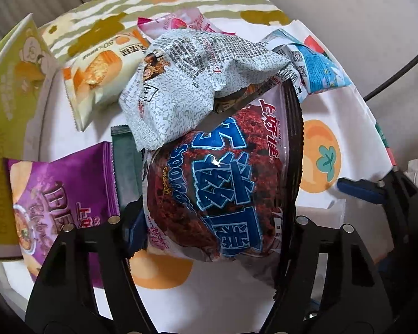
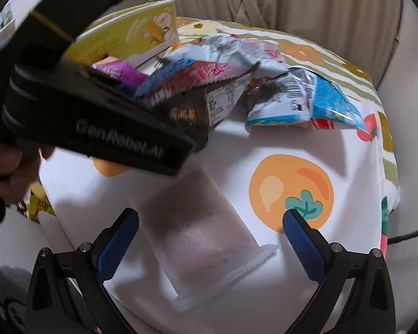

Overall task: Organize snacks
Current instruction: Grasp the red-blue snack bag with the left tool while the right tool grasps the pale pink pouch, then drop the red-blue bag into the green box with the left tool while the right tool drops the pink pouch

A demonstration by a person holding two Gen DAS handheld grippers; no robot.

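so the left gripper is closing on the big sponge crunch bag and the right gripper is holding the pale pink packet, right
Not quite. The left gripper does straddle the sponge crunch bag, but the right gripper holds nothing: in the right wrist view its jaws stand wide open, with the pale pink packet lying flat on the tablecloth between them.

Each claw is built from matte black angular linkages, and small silver screw heads are seen at the joints. The right claw [image 2: 210, 229] is fitted with blue ribbed finger pads [image 2: 302, 243]. Pale "GenRobot.AI" lettering is printed along the black body of the left claw [image 2: 119, 136], and bare skin of the gripping hand [image 2: 12, 175] is seen just beside that lettering.
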